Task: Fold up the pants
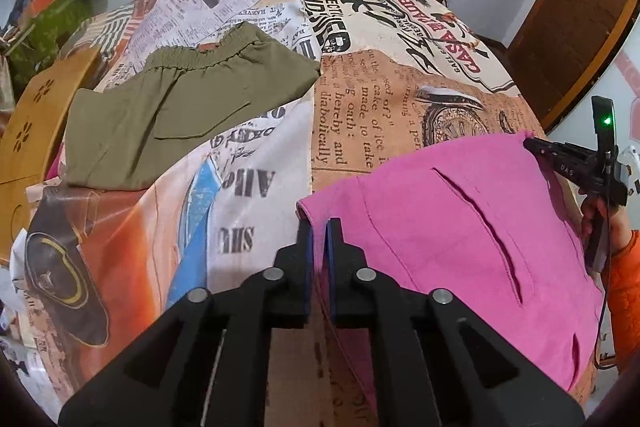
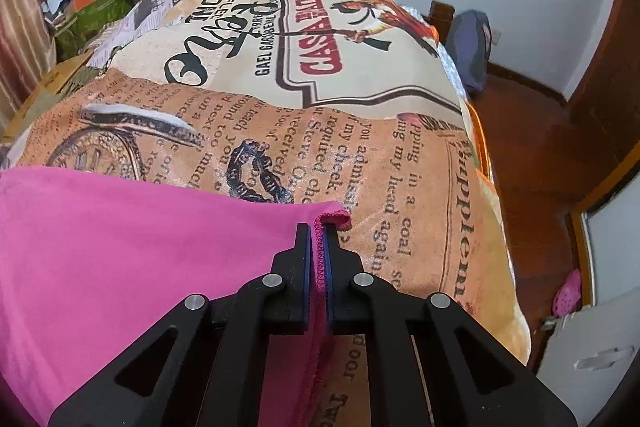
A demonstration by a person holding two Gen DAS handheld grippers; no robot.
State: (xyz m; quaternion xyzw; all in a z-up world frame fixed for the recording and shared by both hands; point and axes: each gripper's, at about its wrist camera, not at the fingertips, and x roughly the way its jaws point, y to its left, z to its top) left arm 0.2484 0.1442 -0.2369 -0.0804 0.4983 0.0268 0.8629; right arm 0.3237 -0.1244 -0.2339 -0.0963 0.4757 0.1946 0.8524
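Two pairs of pants are in view: one pink [image 1: 460, 227], one olive [image 1: 180, 111]. There are two grippers. The left gripper [image 1: 319, 227] has its fingers pressed together on the pink pants' left edge, at a corner just ahead of its tips. The right gripper [image 2: 319, 231] pinches the stitched hem at the opposite corner, cloth showing between its pads. The pink pants lie spread on the printed cloth [image 1: 352, 115] over the bench, stretched between the two grippers, so their long axis runs side to side across both views; a slit pocket faces up. The olive pants lie folded well ahead and left of the left gripper, waistband on the far side.
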